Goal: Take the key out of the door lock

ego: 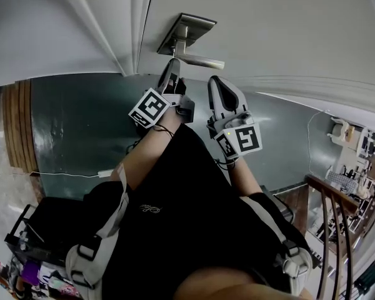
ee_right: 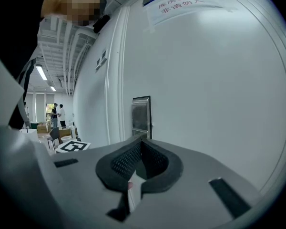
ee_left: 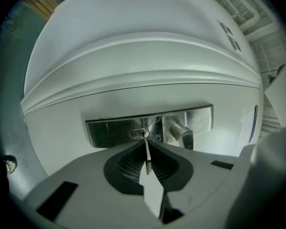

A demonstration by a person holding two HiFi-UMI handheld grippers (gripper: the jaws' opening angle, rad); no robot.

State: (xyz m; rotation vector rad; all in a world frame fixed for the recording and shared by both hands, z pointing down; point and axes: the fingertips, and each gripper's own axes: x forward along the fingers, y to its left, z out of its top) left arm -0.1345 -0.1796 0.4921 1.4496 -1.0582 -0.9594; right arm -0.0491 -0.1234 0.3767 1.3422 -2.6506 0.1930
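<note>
Key (ee_left: 147,157) first: it stands edge-on between the pads of my left gripper (ee_left: 146,144), whose jaws are pressed together on it. Its blade runs forward to the keyhole (ee_left: 139,133) in the steel lock plate (ee_left: 109,130). That plate sits close to the edge of the door (ee_left: 148,66) by the frame, with the lever handle (ee_left: 179,130) just beside the keyhole.

As I read it, the grasp is made and the pull is what remains. The key looks not yet out of the lock, or at most barely started (the blade meets the cylinder with no gap I can see). My right gripper (ee_right: 142,142) is closed on nothing and hangs beside the left one, facing the same door.

I can't judge how deep the blade sits in the cylinder, nor the shape of the key's head, which is buried between the pads. In the head view the key is hidden behind the left gripper altogether. The printed notice (ee_right: 181,4) high on the door is too distorted for me to read.
</note>
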